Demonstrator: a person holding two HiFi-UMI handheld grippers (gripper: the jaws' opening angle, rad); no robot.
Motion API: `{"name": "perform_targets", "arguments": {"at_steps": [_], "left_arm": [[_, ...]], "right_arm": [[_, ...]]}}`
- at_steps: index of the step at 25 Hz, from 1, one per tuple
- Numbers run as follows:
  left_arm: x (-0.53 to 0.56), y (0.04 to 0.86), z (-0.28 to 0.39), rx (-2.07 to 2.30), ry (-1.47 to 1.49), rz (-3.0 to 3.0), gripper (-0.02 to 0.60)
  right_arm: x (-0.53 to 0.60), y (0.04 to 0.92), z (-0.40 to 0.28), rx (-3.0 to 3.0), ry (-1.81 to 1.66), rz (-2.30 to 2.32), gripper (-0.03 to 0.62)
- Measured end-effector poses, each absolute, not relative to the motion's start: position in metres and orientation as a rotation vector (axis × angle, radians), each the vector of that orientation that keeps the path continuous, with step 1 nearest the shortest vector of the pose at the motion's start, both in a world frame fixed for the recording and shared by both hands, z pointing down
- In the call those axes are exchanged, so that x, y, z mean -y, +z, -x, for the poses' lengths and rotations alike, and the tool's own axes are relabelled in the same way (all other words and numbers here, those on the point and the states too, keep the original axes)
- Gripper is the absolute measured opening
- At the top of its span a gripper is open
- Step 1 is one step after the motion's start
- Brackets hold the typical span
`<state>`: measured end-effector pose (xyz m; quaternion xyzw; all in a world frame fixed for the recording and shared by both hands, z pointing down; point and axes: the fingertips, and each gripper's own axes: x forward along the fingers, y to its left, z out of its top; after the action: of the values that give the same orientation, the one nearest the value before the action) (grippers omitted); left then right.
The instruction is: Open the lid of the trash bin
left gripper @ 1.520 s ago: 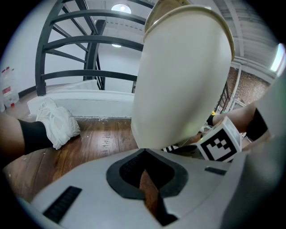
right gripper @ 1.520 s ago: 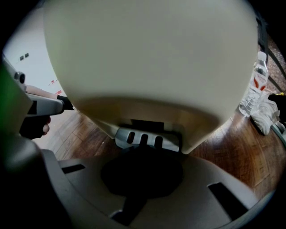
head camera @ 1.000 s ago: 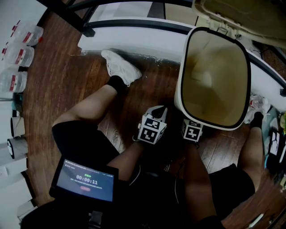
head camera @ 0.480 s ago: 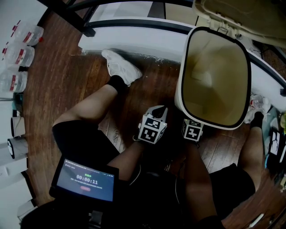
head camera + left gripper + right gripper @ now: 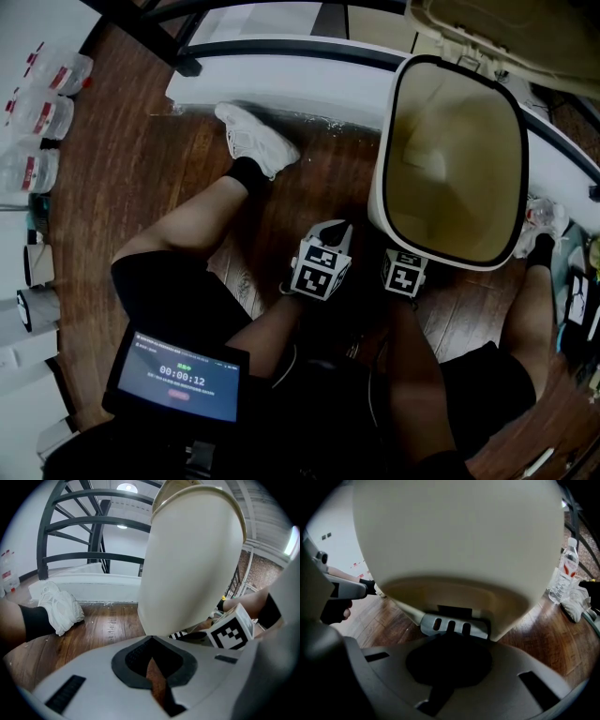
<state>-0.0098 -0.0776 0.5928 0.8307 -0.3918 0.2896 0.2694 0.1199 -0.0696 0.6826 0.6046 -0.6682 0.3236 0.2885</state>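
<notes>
Lid (image 5: 506,28) is up, tipped back behind the trash bin (image 5: 380,187) on the wood floor (image 5: 141,159). Right gripper (image 5: 450,637), jaws together, noses against the grey pedal (image 5: 454,625) at the bin's foot; left gripper (image 5: 150,638), jaws together and empty, sits just beside the bin.

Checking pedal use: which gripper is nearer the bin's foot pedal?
Right. Right gripper sits right at the pedal; left gripper is farther left, beside the trash bin.
</notes>
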Motion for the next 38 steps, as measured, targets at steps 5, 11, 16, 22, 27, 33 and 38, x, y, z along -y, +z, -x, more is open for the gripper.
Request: {"name": "perform_targets", "arguments": {"at_steps": [5, 11, 16, 22, 27, 33, 38], "left_arm": [[0.077, 0.594, 0.010, 1.058, 0.782, -2.237, -0.002], [0.081, 0.593, 0.011, 1.072, 0.767, -2.225, -0.002], [0.079, 0.592, 0.011, 1.065, 0.774, -2.234, -0.002], [0.079, 0.590, 0.009, 1.064, 0.774, -2.240, -0.002], [0.078, 0.590, 0.009, 1.066, 0.774, -2.236, -0.002], [0.077, 0.589, 0.007, 1.060, 0.772, -2.239, -0.002], [0.075, 0.590, 0.005, 1.053, 0.768, -2.236, -0.002]], "right_arm": [[0.069, 0.683, -0.120, 1.779, 0.858, -1.611, 0.005], [0.072, 0.682, -0.122, 1.771, 0.854, -1.638, 0.005], [0.072, 0.681, -0.120, 1.772, 0.855, -1.643, 0.005], [0.071, 0.677, -0.119, 1.776, 0.859, -1.644, 0.005], [0.071, 0.676, -0.119, 1.783, 0.849, -1.656, 0.005], [0.070, 0.672, -0.119, 1.783, 0.871, -1.668, 0.005], [0.071, 0.671, -0.118, 1.795, 0.872, -1.648, 0.005]]}}
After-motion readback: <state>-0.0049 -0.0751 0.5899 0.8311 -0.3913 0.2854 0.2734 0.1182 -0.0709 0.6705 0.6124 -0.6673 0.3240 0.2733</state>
